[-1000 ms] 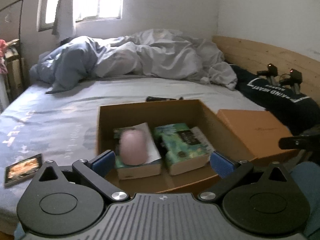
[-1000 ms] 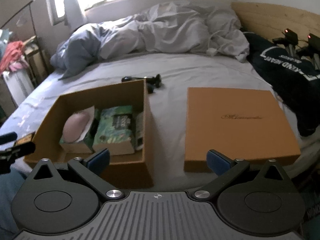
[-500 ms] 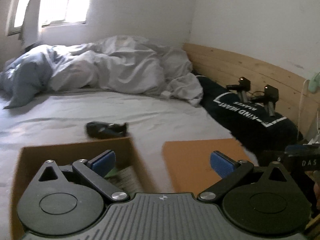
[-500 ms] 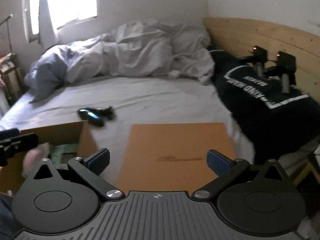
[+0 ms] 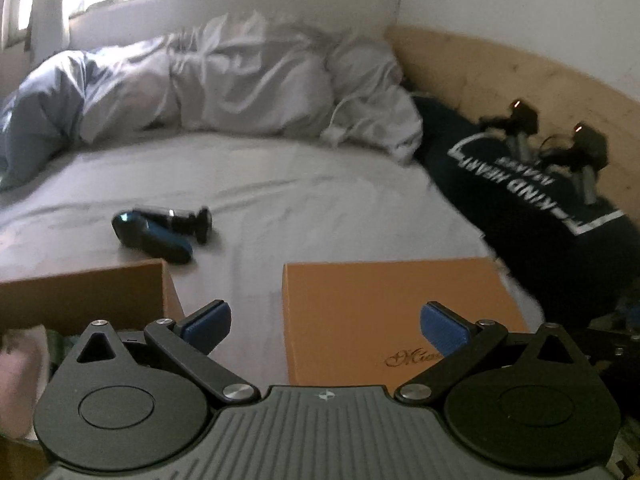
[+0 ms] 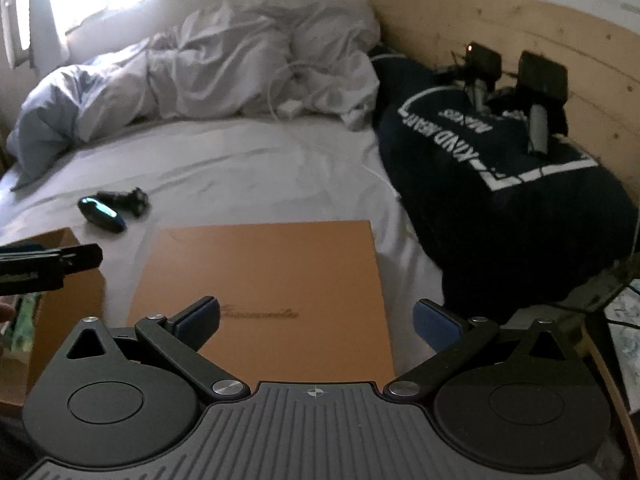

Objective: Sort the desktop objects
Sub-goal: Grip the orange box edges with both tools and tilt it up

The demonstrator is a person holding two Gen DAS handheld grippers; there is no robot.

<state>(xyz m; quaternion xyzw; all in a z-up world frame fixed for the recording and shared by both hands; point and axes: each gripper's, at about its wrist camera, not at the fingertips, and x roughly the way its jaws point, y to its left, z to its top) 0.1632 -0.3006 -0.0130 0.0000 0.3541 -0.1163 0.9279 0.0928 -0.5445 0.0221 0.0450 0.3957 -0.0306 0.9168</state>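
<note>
An open cardboard box (image 5: 84, 292) sits on the bed at the near left; it also shows in the right wrist view (image 6: 68, 304). A flat orange lid (image 6: 272, 280) lies to its right, also in the left wrist view (image 5: 380, 304). A dark blue and black shaver (image 5: 160, 232) lies on the sheet beyond the box, also in the right wrist view (image 6: 112, 206). My left gripper (image 5: 325, 326) is open and empty above the gap between box and lid. My right gripper (image 6: 316, 320) is open and empty over the lid's near edge.
A rumpled grey duvet (image 6: 200, 68) lies at the back of the bed. A dark printed garment (image 6: 500, 184) with black devices (image 6: 516, 68) on it lies at the right by the wooden headboard (image 6: 520, 24). The other gripper's finger (image 6: 48, 264) shows at the left.
Both grippers have swung right, away from the open box and towards the orange lid and the shaver. The box contents have left the middle of both views. Both stay open.
</note>
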